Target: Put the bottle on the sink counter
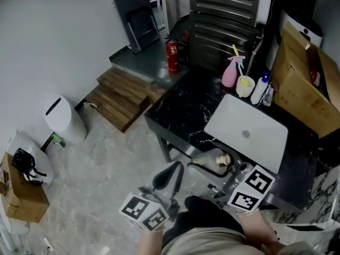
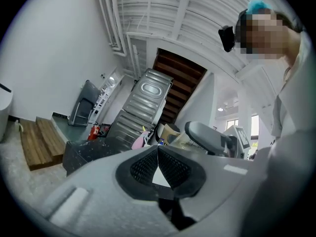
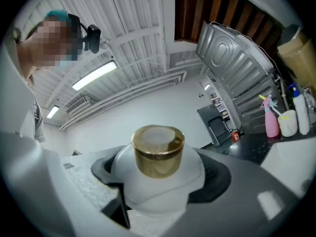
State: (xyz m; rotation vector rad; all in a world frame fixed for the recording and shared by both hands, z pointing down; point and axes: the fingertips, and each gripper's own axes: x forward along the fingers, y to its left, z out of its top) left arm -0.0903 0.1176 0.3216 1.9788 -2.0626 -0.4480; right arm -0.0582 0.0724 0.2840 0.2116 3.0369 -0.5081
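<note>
1. The right tool (image 1: 208, 162) is clamped on the bottle (image 1: 211, 157). In the right gripper view the white body (image 3: 157, 181) sits wedged between the two dark pads, and its gold cap (image 3: 158, 149) points back at the camera.
2. In the head view the bottle hangs at about 7 o'clock from the white sink (image 1: 249, 126), at the front edge of the dark marbled desk (image 1: 180, 108). It appears to be in the air and not resting on the desk, though the angle makes that hard to judge.
3. The left tool (image 1: 170, 174) is closed with nothing in it. In the left gripper view its ribbed pads (image 2: 145, 168) meet at the tips. It is at 9 o'clock from the right tool, over the pale floor and off the desk.
4. At 12 o'clock from the sink, along the back of the desk, stand a pink spray bottle (image 1: 230, 73), a pale cup (image 1: 245, 85) and a white bottle with a blue top (image 1: 260, 89), close together.
5. A cardboard box (image 1: 305, 84) sits at 2 o'clock from the sink.
6. A red fire extinguisher (image 1: 172, 56) stands at 10 o'clock from the sink, beyond the desk's far corner, and wooden steps (image 1: 119, 97) lie at 9 o'clock.
</note>
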